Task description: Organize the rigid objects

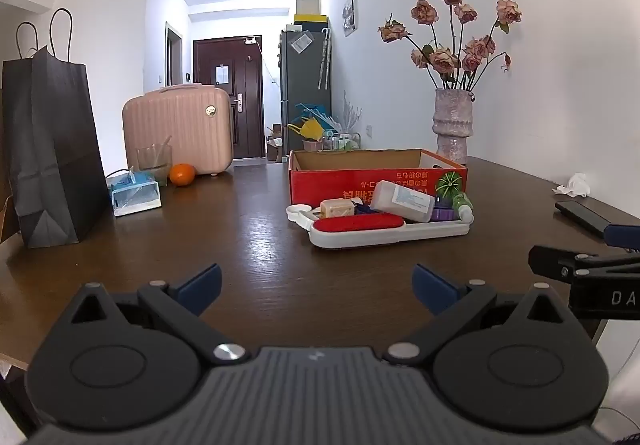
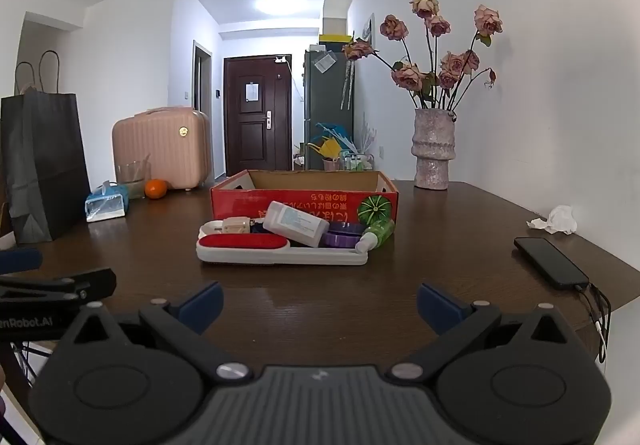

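Both grippers hang low over the near edge of the brown table [image 1: 256,229], side by side and holding nothing: the left gripper [image 1: 318,285] has its blue fingers [image 1: 200,287] wide apart, and the right gripper [image 2: 320,305] has its fingers [image 2: 202,305] spread the same way. Further on, near the middle of the table, lies a white tray [image 2: 280,255] with a red pad [image 2: 244,242] at its front left. Behind the pad, several things are piled on the tray: a beige block [image 2: 237,225], a white bottle [image 2: 298,223] lying tilted, a purple lid [image 2: 340,239] and a green tube [image 2: 378,231] at the right end. Just behind the tray stands an open red box [image 2: 304,197]; I cannot tell if they touch. On the right, well apart, lie a black phone [image 2: 550,263] and a crumpled tissue [image 2: 556,221]. On the far left stand a black bag [image 1: 48,149], a tissue pack [image 1: 134,193], a glass [image 1: 154,161], an orange [image 1: 182,174] and a pink suitcase [image 1: 178,125]. At the far right, a vase [image 1: 452,125] of dried roses stands by the wall.
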A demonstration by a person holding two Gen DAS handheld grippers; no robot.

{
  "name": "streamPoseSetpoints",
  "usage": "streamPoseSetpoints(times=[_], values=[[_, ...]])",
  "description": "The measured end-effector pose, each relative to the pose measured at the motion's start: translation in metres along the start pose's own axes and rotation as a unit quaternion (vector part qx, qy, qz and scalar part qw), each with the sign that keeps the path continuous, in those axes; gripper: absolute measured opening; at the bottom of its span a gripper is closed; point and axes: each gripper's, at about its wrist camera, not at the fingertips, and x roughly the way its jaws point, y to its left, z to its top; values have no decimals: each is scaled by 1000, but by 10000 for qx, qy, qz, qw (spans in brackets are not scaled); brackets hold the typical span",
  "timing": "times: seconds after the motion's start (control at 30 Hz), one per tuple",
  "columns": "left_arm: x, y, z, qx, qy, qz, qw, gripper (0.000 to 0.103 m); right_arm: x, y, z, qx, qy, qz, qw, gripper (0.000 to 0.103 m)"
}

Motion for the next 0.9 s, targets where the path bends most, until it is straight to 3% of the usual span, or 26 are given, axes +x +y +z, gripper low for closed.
streamPoseSetpoints(times=[0.3,0.9], values=[[5,-1,0,-10,59,-24,10000,103,7,-2,-2,72,179,24,9998,103],[5,1,-1,-1,27,-48,10000,103,2,-1,-5,44,128,13,9999,103]])
